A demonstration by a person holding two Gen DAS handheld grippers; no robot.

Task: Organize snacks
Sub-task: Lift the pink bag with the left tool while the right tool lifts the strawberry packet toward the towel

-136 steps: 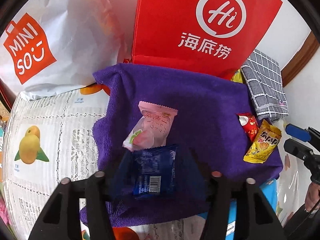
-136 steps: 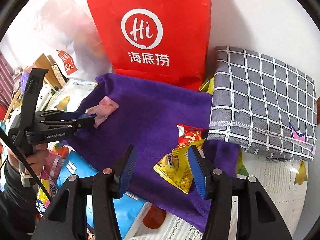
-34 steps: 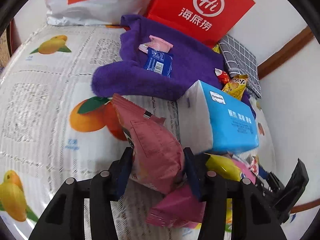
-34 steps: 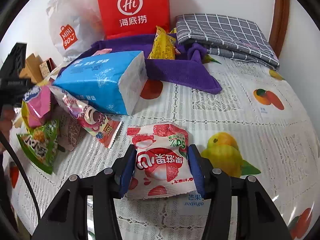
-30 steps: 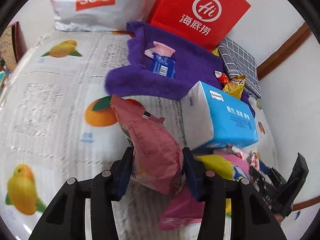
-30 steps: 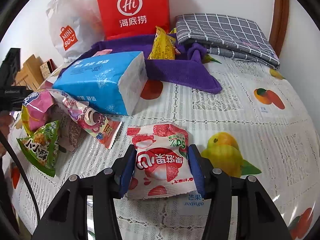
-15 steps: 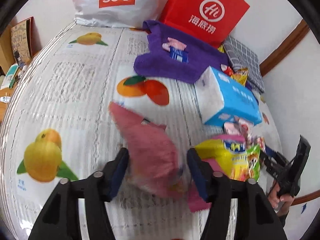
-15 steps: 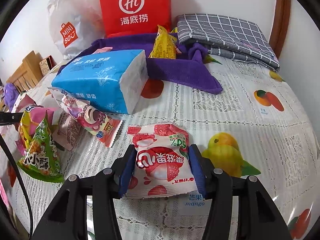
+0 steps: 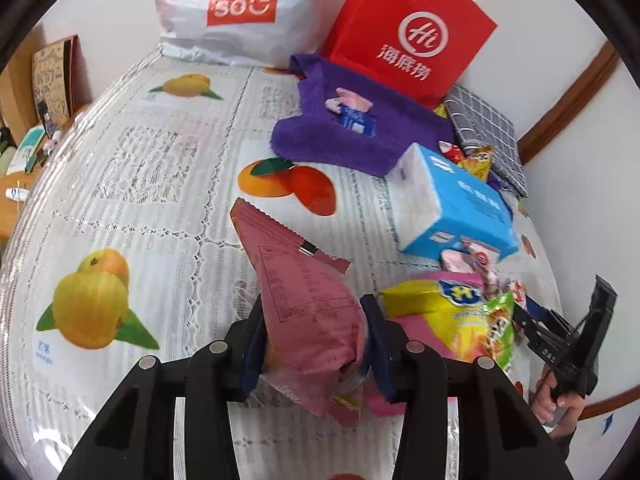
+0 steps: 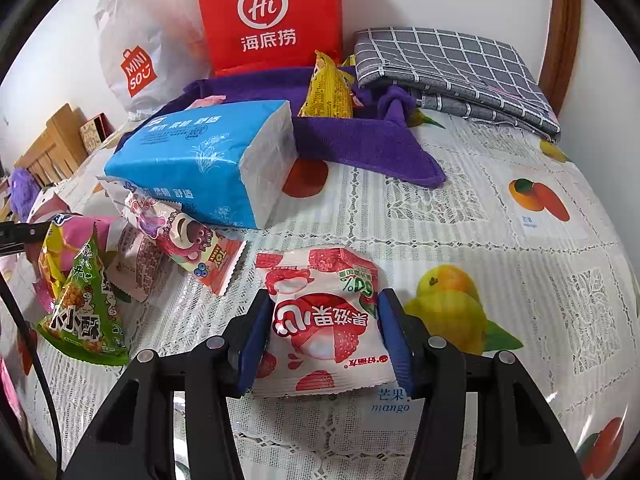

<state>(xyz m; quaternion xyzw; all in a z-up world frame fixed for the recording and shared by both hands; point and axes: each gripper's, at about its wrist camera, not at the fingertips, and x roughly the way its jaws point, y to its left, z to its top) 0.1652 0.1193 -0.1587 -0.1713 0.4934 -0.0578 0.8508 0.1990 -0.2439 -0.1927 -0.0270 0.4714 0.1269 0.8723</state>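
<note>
A pink snack packet (image 9: 304, 292) stands between the pads of my left gripper (image 9: 318, 340), whose jaws are closing and pressing on its sides above the tablecloth. My right gripper (image 10: 324, 336) is shut on a red-and-white strawberry packet (image 10: 320, 312) that rests on the table, pinched at its middle. A pile of loose snacks (image 9: 452, 308) lies to the right of the left gripper, among them a green triangular packet (image 10: 84, 312) and a bear-print packet (image 10: 188, 240). On the purple towel (image 9: 400, 136) lie a pink packet (image 9: 352, 104), a blue one (image 9: 356, 122) and a yellow one (image 10: 328, 92).
A blue tissue pack (image 10: 200, 160) lies between the snack pile and the towel. A red paper bag (image 9: 412, 32) and a white shopping bag (image 9: 240, 8) stand against the wall. A folded grey checked cloth (image 10: 448, 64) sits at the back right. A hand holds the right gripper (image 9: 560, 340).
My left gripper has drawn back from the towel with the pink packet; its jaws widened for a moment, then closed on it again. The right gripper and strawberry packet have not moved.
</note>
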